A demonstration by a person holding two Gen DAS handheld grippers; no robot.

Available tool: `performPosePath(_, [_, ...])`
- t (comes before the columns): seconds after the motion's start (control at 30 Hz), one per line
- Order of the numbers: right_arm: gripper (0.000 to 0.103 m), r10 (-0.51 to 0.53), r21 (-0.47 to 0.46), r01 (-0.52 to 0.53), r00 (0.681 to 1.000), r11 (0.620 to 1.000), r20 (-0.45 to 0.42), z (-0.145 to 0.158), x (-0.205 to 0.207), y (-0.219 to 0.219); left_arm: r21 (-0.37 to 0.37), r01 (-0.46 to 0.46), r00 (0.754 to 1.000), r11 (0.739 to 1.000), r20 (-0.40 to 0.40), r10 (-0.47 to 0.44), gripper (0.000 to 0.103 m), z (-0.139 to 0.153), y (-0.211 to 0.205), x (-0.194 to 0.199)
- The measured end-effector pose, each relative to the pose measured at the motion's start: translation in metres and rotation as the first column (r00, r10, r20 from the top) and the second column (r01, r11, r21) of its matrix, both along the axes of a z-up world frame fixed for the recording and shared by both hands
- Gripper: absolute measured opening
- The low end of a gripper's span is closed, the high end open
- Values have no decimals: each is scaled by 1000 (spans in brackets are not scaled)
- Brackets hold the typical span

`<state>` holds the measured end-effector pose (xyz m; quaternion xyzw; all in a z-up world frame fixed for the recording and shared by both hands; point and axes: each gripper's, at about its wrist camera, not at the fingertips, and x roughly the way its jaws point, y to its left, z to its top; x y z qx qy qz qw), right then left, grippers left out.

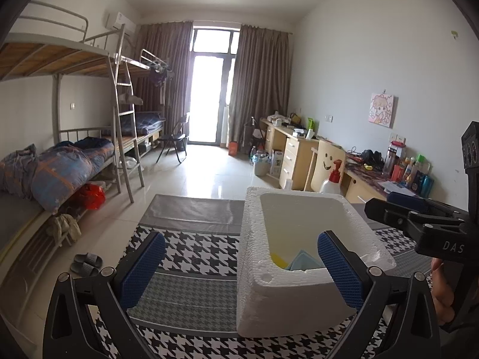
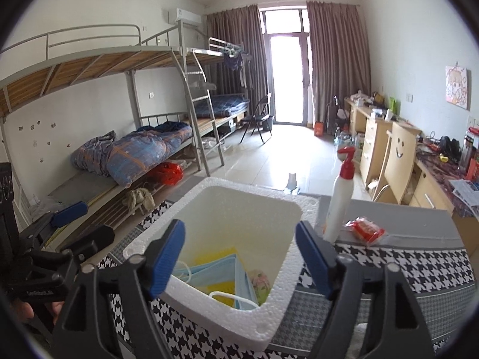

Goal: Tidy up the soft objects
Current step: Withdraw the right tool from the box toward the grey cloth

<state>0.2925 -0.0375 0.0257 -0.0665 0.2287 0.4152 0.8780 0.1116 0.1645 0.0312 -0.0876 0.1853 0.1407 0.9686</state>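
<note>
A white foam box (image 2: 206,191) stands on the houndstooth cloth (image 2: 419,266). Inside it lie light blue face masks (image 2: 215,272), a yellow item (image 2: 221,288) and a small pale floral item (image 2: 260,281). In the left wrist view the box (image 1: 254,233) shows the masks (image 1: 302,260) and the yellow item (image 1: 278,258). My left gripper (image 1: 241,264) is open and empty, its fingers either side of the box's near left corner. My right gripper (image 2: 239,260) is open and empty above the box's near rim. The right gripper also shows at the left wrist view's right edge (image 1: 425,218).
A white pump bottle with a red top (image 2: 339,197) and a red packet (image 2: 365,229) sit on the table right of the box. Bunk beds (image 2: 134,149) stand at the left, desks (image 2: 380,137) and a chair (image 2: 398,161) at the right.
</note>
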Motion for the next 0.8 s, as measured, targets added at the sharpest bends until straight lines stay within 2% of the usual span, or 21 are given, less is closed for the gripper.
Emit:
performPosePath(0.53, [85, -31, 37, 29, 999, 999, 40, 6, -7, -32, 30, 29, 999, 999, 29, -29, 102, 14, -29, -5])
performPosePath(0.7, [95, -49, 48, 46, 997, 998, 55, 9, -10, -39, 41, 31, 999, 999, 30, -33, 102, 20, -38, -6])
performPosePath(0.8, [95, -57, 65, 53, 997, 996, 55, 11, -10, -46, 53, 34, 999, 998, 32, -36, 102, 21, -43, -6])
